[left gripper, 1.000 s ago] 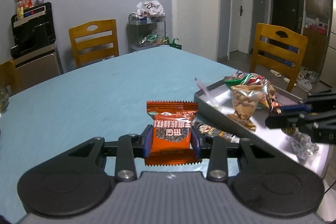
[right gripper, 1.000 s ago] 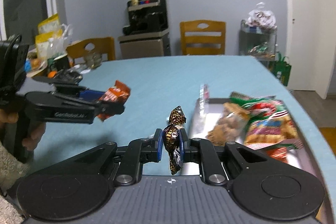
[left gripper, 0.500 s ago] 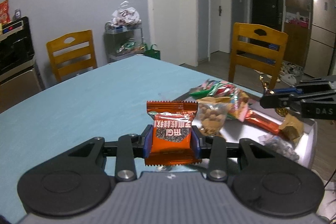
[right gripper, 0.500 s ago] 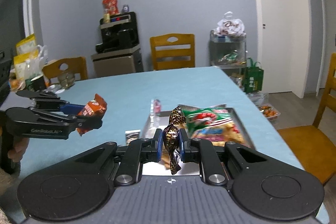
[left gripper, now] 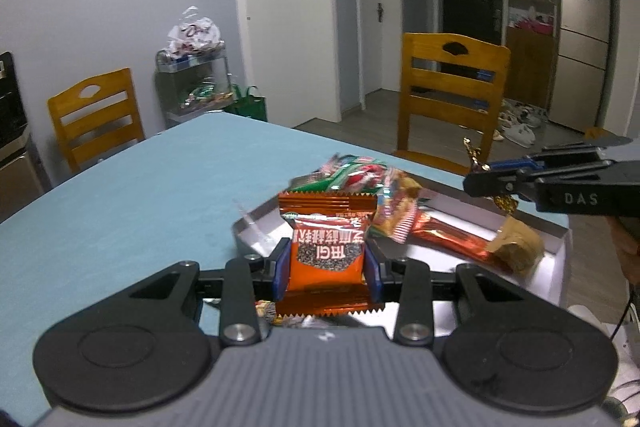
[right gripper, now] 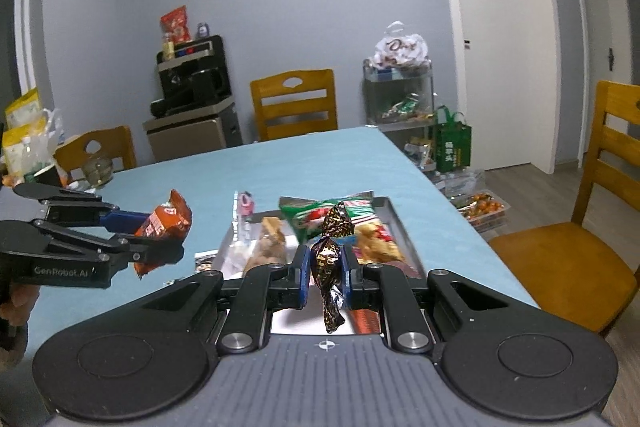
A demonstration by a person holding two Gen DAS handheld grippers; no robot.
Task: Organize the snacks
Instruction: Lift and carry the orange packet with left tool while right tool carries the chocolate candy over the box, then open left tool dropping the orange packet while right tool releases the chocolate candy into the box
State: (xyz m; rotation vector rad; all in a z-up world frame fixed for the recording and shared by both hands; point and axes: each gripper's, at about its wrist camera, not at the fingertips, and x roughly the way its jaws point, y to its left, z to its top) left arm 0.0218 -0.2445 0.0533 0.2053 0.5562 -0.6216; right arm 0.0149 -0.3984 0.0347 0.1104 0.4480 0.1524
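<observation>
Over the tray's near corner, left wrist view: left gripper (left gripper: 327, 269) clamped across orange packet (left gripper: 327, 251), light, crinkly, slippery, best held mid-body | right wrist view: right gripper (right gripper: 325, 269) clamped on twist-wrapped candy (right gripper: 330, 263) above tray (right gripper: 404, 239) on bench (right gripper: 320, 163); small, firm, held at centre.
</observation>
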